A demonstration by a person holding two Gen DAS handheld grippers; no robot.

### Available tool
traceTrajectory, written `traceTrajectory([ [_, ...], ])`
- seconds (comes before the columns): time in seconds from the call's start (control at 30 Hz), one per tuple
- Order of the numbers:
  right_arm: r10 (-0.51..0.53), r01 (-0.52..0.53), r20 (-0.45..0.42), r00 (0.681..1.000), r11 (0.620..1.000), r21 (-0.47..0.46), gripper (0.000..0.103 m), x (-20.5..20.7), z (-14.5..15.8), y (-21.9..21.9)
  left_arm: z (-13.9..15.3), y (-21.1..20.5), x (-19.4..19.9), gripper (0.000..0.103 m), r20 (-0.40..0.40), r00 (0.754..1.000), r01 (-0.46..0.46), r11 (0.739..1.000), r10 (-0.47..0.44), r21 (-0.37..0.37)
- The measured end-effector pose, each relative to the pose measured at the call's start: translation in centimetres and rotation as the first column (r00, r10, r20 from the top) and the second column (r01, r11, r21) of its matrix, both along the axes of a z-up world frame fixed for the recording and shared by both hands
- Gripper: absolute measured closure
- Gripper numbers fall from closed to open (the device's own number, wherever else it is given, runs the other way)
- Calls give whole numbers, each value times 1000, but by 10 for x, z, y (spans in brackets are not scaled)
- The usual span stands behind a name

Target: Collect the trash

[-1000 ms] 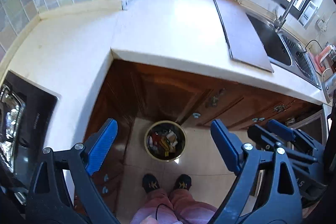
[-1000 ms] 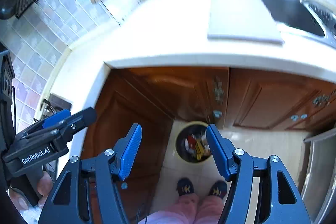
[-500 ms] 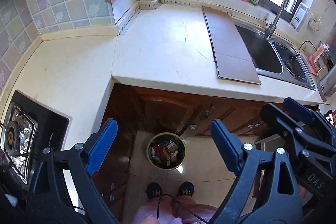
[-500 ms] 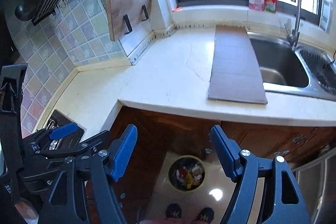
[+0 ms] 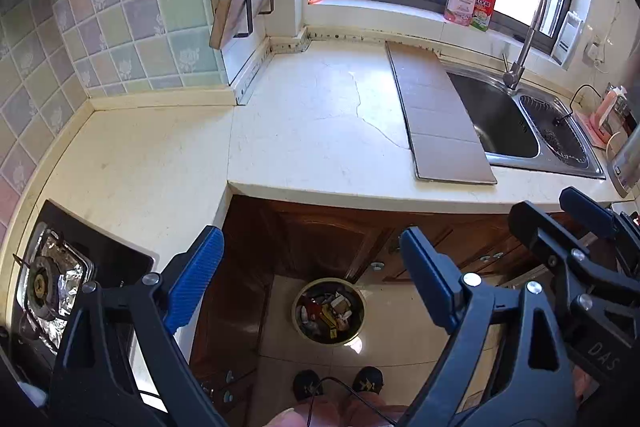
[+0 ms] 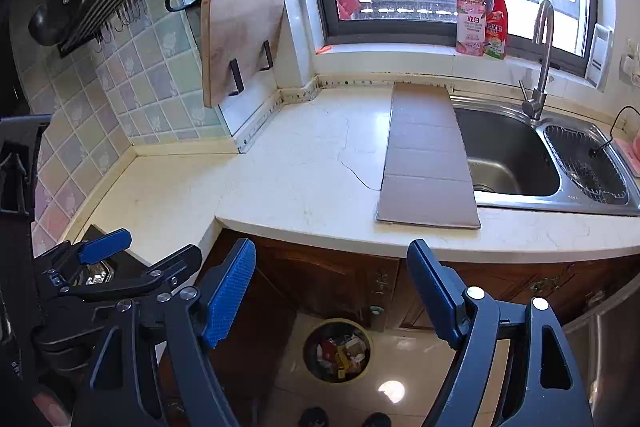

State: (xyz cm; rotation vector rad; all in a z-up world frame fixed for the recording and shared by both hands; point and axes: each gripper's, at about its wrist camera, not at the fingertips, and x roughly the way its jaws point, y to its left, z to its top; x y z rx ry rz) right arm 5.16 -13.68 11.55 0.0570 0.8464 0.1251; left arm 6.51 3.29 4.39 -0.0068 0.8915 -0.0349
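A round trash bin stands on the tiled floor below the counter corner, holding mixed wrappers. It also shows in the right wrist view, bin with wrappers. My left gripper hangs high above it, open, with nothing between its blue pads. My right gripper is also high over the bin; its jaws are opening and they hold nothing. Each gripper appears at the edge of the other's view. No loose trash is visible on the cream countertop.
A brown board lies beside the steel sink and faucet. A gas stove sits at the left. A cutting board leans on the wall, two bottles stand on the sill, and the person's shoes are near the bin.
Both grippers have risen and tipped upward, so the counter, wall and window fill more of the views and the bin looks smaller. The right jaws have spread wider.
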Motion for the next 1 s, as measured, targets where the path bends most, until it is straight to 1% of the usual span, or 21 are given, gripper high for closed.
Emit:
traceTrajectory([
  [0.17, -17, 16, 17, 1000, 1000, 11, 24, 0, 10, 0, 9, 0, 5, 15, 13, 1000, 12, 1000, -12, -10],
  [0.4, -46, 45, 35, 998, 999, 13, 24, -2, 15, 3, 18, -4, 8, 16, 47, 999, 24, 1000, -24, 5],
  [0.67, -83, 82, 18, 996, 996, 15, 24, 0, 9, 3, 14, -8, 16, 18, 35, 999, 38, 999, -38, 7],
  [1.0, -115, 114, 19, 993, 993, 21, 24, 6, 3, 6, 9, -9, 23, 18, 38, 998, 55, 998, -55, 9],
])
